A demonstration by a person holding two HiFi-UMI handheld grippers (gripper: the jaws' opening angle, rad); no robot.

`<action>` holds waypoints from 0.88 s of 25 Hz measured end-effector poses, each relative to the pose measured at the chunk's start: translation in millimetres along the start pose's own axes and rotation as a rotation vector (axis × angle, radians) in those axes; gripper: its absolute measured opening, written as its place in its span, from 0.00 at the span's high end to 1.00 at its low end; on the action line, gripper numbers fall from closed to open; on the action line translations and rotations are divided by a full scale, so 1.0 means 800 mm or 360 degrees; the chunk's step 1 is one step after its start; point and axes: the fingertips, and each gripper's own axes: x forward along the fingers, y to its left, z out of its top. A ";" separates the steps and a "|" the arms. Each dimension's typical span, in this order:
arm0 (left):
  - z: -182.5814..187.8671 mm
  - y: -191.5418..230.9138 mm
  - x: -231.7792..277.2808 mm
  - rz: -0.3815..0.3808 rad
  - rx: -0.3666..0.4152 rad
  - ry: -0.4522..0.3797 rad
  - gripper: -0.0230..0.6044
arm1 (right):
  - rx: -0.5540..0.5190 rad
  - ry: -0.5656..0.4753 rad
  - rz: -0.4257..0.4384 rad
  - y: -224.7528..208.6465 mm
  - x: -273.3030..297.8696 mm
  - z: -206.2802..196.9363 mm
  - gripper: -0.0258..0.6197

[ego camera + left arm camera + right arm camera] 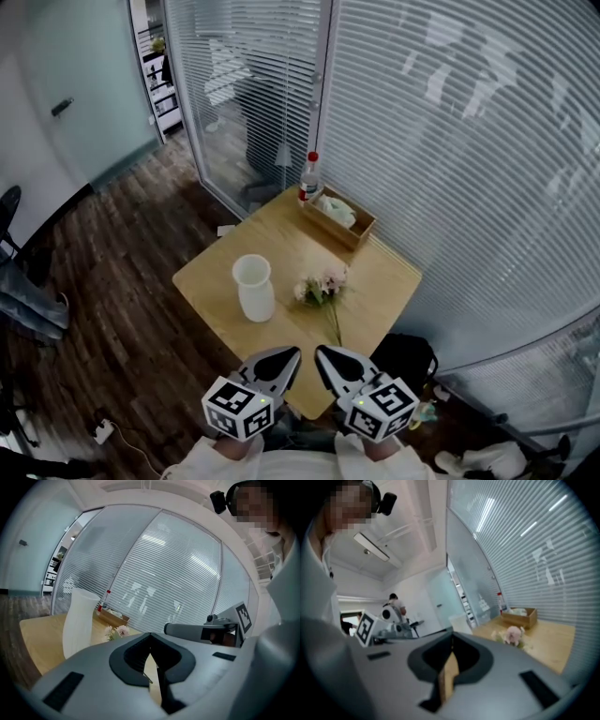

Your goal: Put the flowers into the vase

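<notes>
A white vase stands upright on the small wooden table, left of centre. A small bunch of pale pink flowers lies flat beside it, its green stem pointing toward the near edge. Both grippers hover side by side over the table's near corner, short of the flowers. My left gripper has its jaws together and holds nothing. My right gripper is shut and empty as well. The left gripper view shows the vase and flowers beyond its closed tips. The right gripper view shows the flowers ahead.
An open wooden box with white paper and a red-capped bottle stand at the table's far corner. Glass walls with blinds close in behind and to the right. A black bag lies on the floor by the table.
</notes>
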 end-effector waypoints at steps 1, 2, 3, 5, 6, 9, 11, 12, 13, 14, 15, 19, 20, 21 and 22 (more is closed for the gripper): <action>-0.001 -0.003 0.002 -0.0012 0.0001 0.0009 0.95 | 0.0004 0.0005 -0.0005 -0.002 0.000 -0.001 0.94; -0.002 -0.005 0.003 -0.0021 0.0005 0.0016 0.95 | 0.0009 0.0010 -0.0010 -0.004 0.000 -0.002 0.94; -0.002 -0.007 0.002 -0.0026 0.0008 0.0021 0.95 | 0.0012 0.0014 -0.0013 -0.004 0.000 -0.002 0.94; -0.001 -0.004 0.000 -0.0024 0.0010 0.0025 0.95 | 0.0015 0.0018 -0.0015 -0.003 0.003 0.001 0.94; 0.001 -0.002 -0.001 -0.0021 0.0008 0.0025 0.95 | 0.0017 0.0019 -0.0016 -0.003 0.004 0.002 0.94; 0.003 0.004 -0.003 -0.0027 -0.0007 0.0036 0.95 | 0.0023 0.0034 -0.0027 -0.005 0.011 0.002 0.94; 0.002 0.007 -0.005 -0.0048 -0.0006 0.0052 0.95 | 0.0025 0.0043 -0.0033 -0.003 0.016 0.001 0.94; 0.003 0.009 -0.007 -0.0057 -0.0004 0.0058 0.95 | 0.0023 0.0045 -0.0033 0.000 0.019 0.001 0.94; 0.005 0.011 -0.008 -0.0063 -0.0002 0.0062 0.95 | 0.0022 0.0046 -0.0033 0.003 0.022 0.001 0.94; 0.007 0.014 -0.010 -0.0066 0.0000 0.0064 0.95 | 0.0022 0.0049 -0.0035 0.005 0.024 0.000 0.94; 0.009 0.018 -0.010 -0.0068 0.0003 0.0065 0.95 | 0.0025 0.0051 -0.0041 0.007 0.027 0.000 0.94; 0.019 0.037 -0.007 -0.0082 -0.0005 0.0070 0.95 | 0.0053 0.0051 -0.0067 0.011 0.039 0.001 0.94; 0.021 0.042 -0.006 -0.0087 -0.0010 0.0066 0.95 | 0.0054 0.0045 -0.0073 0.011 0.041 0.002 0.94; 0.023 0.046 -0.005 -0.0094 -0.0014 0.0062 0.95 | 0.0054 0.0038 -0.0082 0.011 0.042 0.004 0.94; 0.025 0.050 -0.003 -0.0103 -0.0016 0.0061 0.95 | 0.0057 0.0028 -0.0096 0.010 0.043 0.006 0.94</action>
